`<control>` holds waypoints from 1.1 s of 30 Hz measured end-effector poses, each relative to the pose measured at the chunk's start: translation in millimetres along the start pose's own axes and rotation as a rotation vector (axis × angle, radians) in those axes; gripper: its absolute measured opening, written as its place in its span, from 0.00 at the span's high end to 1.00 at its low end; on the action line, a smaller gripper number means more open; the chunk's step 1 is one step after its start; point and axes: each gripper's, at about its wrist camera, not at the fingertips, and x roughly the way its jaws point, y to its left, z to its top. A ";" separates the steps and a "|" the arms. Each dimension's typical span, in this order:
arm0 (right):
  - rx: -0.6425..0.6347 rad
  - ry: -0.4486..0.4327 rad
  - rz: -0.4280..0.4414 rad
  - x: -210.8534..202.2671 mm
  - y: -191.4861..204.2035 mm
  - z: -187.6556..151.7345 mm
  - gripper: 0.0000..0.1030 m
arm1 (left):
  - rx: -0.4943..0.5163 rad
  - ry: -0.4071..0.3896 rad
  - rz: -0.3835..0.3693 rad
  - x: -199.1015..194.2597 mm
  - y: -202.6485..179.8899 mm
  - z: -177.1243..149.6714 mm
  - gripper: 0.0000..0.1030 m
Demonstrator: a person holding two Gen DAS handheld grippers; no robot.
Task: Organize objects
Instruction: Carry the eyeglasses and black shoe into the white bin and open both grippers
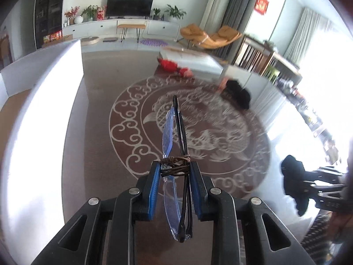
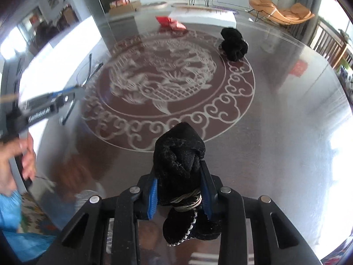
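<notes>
left wrist view: a folded pair of glasses (image 1: 176, 154) with clear bluish lenses and thin black arms sits clamped between the blue pads of the left gripper (image 1: 174, 172), raised above the counter (image 1: 99, 114). a brown cord (image 1: 176, 162) is wound around the glasses right where the pads press on them, and the jaws are nearly closed. one lens points away from the camera, the other hangs back toward it.

right wrist view: the right gripper (image 2: 179, 190) has its jaws pinched in on a black velvet scrunchie (image 2: 179, 154), bunched up between the pads, with a pale cord (image 2: 187, 201) wrapped around its lower part. it too is held off the counter. a second black scrunchie (image 2: 233, 44) lies on the far side of the counter, at the edge of the round white-patterned emblem (image 2: 167, 92) under the glass top. red packets (image 2: 169, 23) rest further back, near a white box (image 2: 203, 16). at the left edge a hand (image 2: 15, 161) grips the other tool's handle, blurred. beyond the counter are a tv stand, plants and a tan lounge chair.
</notes>
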 end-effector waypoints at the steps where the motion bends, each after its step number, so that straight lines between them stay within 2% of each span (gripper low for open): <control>1: 0.005 -0.008 0.018 -6.2 3.4 3.5 0.68 | -0.014 -0.027 -0.026 -17.9 0.8 1.0 0.75; 5: -0.003 -0.053 0.106 -32.7 37.8 23.7 0.68 | -0.016 -0.138 -0.062 -89.9 10.7 6.4 0.75; 7: -0.016 -0.082 0.170 -44.0 64.4 40.5 0.68 | -0.011 -0.185 -0.024 -124.9 25.4 8.4 0.75; 9: -0.034 -0.116 0.269 -57.8 101.4 60.5 0.68 | -0.027 -0.212 0.039 -154.2 49.1 6.4 0.75; 13: -0.069 -0.124 0.484 -64.4 184.2 94.5 0.68 | -0.089 -0.191 0.205 -181.9 110.9 -5.5 0.74; 16: -0.131 -0.104 0.596 -55.4 258.1 104.0 0.68 | -0.194 -0.112 0.308 -185.2 161.6 -21.3 0.71; 17: -0.170 -0.093 0.616 -48.6 288.2 103.5 0.68 | -0.244 -0.079 0.364 -185.7 178.0 -28.0 0.70; 18: -0.195 -0.089 0.616 -44.6 305.7 101.4 0.66 | -0.273 -0.056 0.397 -186.9 188.2 -32.3 0.67; 19: -0.222 -0.091 0.604 -38.1 325.0 98.9 0.58 | -0.302 -0.038 0.420 -187.8 197.9 -37.2 0.51; 20: -0.247 -0.085 0.593 -31.1 342.8 96.8 0.49 | -0.330 -0.031 0.438 -189.3 204.9 -40.6 0.28; 21: -0.263 -0.065 0.587 -24.4 355.2 94.8 0.32 | -0.351 -0.042 0.454 -191.7 208.7 -42.9 0.23; 22: -0.268 -0.049 0.587 -19.4 361.7 92.8 0.28 | -0.361 -0.067 0.468 -195.7 208.4 -43.8 0.20; 24: -0.268 -0.054 0.585 -19.5 361.6 88.8 0.28 | -0.354 -0.091 0.480 -194.6 200.0 -40.4 0.20; 27: -0.282 -0.147 0.501 -32.3 333.1 82.2 0.24 | -0.296 -0.090 0.456 -181.0 172.8 -26.8 0.20; 30: -0.248 -0.241 0.361 -35.3 274.2 74.0 0.12 | -0.172 -0.075 0.395 -156.2 120.7 -12.4 0.19; 33: -0.171 -0.282 0.121 -17.8 195.9 53.0 0.09 | -0.026 -0.065 0.358 -127.9 61.6 1.4 0.17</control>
